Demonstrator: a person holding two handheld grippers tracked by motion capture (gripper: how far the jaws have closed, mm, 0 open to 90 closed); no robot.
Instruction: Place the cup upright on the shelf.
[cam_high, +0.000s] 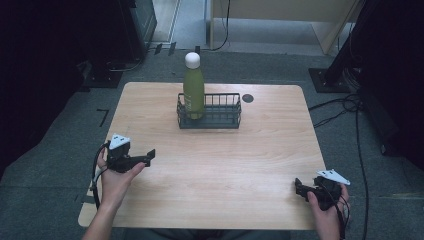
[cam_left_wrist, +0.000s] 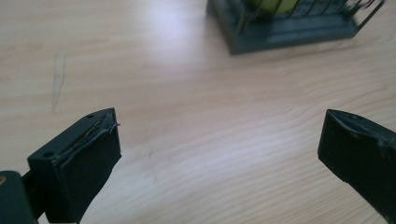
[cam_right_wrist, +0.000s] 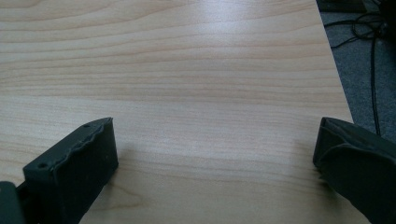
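A green bottle (cam_high: 193, 89) with a white cap stands upright in the left end of a dark wire basket (cam_high: 220, 120) at the back middle of the wooden table (cam_high: 215, 170). My left gripper (cam_high: 150, 156) sits low at the table's left, held by a hand, jaws wide apart with nothing between them. In the left gripper view its jaws frame bare wood, with the basket (cam_left_wrist: 289, 32) and the bottle's base (cam_left_wrist: 275, 4) at the top. My right gripper (cam_high: 298, 188) rests at the front right corner, open and empty.
A small dark round disc (cam_high: 248, 98) lies on the table just right of the basket. Cables (cam_high: 350, 107) trail over the grey floor to the right; in the right gripper view the table's right edge (cam_right_wrist: 336, 79) runs close by.
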